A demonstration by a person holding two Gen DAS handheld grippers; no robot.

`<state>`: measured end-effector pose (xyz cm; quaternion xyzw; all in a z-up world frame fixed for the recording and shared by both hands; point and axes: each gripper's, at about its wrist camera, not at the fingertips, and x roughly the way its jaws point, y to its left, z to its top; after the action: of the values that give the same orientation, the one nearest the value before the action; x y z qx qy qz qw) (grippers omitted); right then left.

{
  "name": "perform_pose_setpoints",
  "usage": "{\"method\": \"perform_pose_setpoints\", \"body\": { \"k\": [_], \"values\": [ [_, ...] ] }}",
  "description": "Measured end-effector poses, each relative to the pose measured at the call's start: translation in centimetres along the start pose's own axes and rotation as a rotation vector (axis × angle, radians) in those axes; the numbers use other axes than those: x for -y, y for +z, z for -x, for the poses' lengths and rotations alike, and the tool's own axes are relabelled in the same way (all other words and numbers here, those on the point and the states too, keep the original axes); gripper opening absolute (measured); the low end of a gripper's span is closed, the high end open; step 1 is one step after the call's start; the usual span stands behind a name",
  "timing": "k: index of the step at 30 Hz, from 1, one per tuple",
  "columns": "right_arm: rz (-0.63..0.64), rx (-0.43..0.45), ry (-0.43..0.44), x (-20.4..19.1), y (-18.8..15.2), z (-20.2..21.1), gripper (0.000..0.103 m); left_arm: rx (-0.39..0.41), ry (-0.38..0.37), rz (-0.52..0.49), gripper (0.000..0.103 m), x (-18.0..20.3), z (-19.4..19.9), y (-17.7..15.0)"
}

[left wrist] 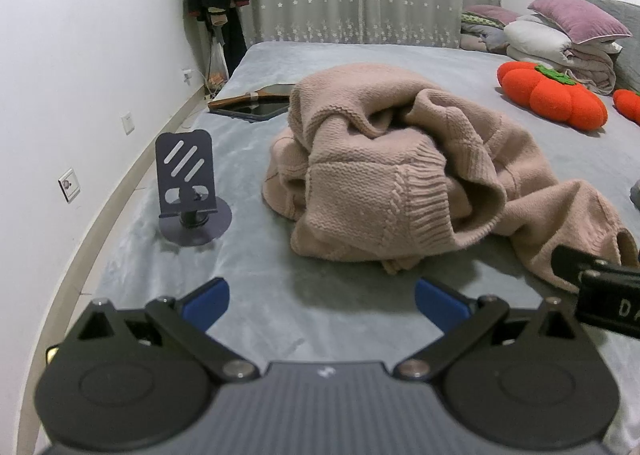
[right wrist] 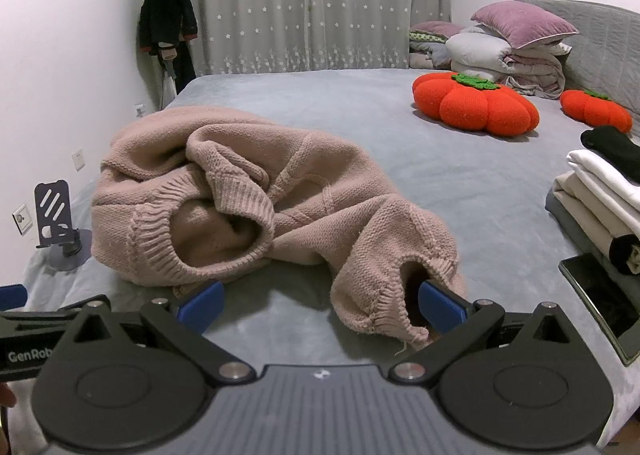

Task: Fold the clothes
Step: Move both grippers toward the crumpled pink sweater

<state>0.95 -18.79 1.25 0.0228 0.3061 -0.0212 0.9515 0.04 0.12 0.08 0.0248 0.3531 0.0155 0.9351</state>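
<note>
Lying crumpled on the grey bed (left wrist: 360, 55), the pink knitted sweater (left wrist: 384, 159) is bunched into a heap, with one sleeve trailing toward the right gripper (right wrist: 320, 305). Both grippers are seen spread wide and nothing is held. The left gripper (left wrist: 322, 297) hovers just short of the heap's near edge, over bare blanket. One blue finger (right wrist: 440, 305) of the right gripper sits at or just inside the ribbed cuff opening (right wrist: 404, 295); whether it touches the knit cannot be told.

Several risks can be judged from this. If the right gripper is closed here, only one layer of the cuff may be caught, and the sleeve would be dragged instead of spread. The loose knit could be snagged on a fingertip, and a thread is already seen hanging from the cuff. Because the body is folded over itself, the hem and shoulders are hidden, so a wrong edge could be taken and the heap twisted further.

Room is limited at the sides. A phone stand (left wrist: 192, 191) stands near the heap on the left, and a tablet (left wrist: 256, 109) lies just behind it; either could be knocked if the sweater is swept leftward. On the right, a stack of folded clothes (right wrist: 600, 199) and a dark phone (right wrist: 600, 295) lie near the bed's edge. Open blanket is left beyond the heap, toward the orange pumpkin cushions (right wrist: 476, 103), where flattening could be done.
</note>
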Motion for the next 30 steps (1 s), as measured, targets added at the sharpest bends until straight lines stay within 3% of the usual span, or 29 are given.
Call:
{"method": "perform_pose_setpoints", "body": {
  "k": [30],
  "values": [
    [-0.001,-0.015,-0.011,0.11,-0.07,-0.32,0.103,0.011,0.007,-0.024,0.103,0.39,0.50,-0.18]
  ]
}}
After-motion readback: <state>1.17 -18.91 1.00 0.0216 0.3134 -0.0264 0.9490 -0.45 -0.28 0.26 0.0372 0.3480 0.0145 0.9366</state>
